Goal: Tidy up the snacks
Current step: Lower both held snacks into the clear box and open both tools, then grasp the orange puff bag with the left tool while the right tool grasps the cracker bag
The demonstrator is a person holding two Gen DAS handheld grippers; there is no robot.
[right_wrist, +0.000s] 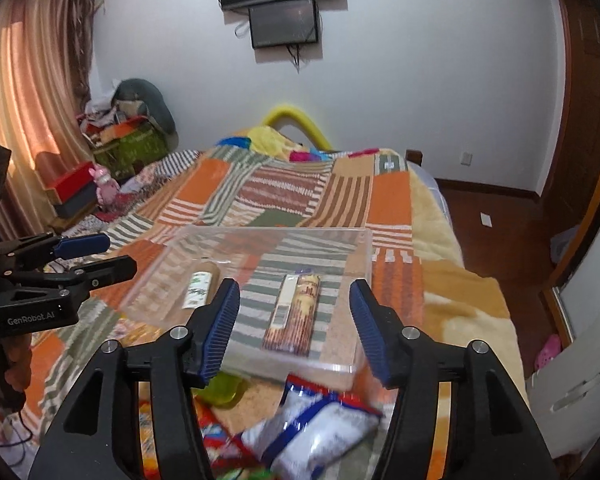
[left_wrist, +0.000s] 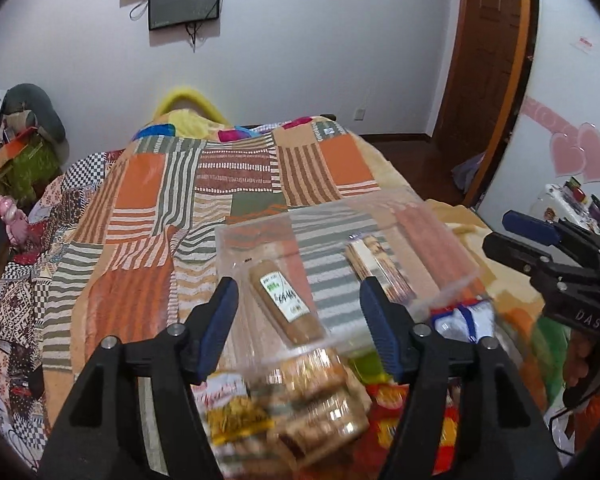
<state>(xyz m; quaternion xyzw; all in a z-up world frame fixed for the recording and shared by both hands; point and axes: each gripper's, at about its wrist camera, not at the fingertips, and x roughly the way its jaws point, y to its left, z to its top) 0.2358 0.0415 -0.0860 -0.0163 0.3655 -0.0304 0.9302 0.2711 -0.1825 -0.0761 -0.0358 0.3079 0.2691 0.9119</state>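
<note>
Clear plastic bin [right_wrist: 364, 240] sits on the quilt [right_wrist: 392, 200], already holding a brown bar [right_wrist: 198, 288] at left and a biscuit pack [right_wrist: 294, 314] at right. Both the left gripper [left_wrist: 298, 320] and right gripper [right_wrist: 294, 326] hover with jaws spread and nothing between them. Loose snacks lie near: a cookie tray [left_wrist: 316, 404] under the left, a white-blue packet [right_wrist: 320, 428] under the right. Sorting looks part done; next, drop and pinch one, then carry it into the bin.
</note>
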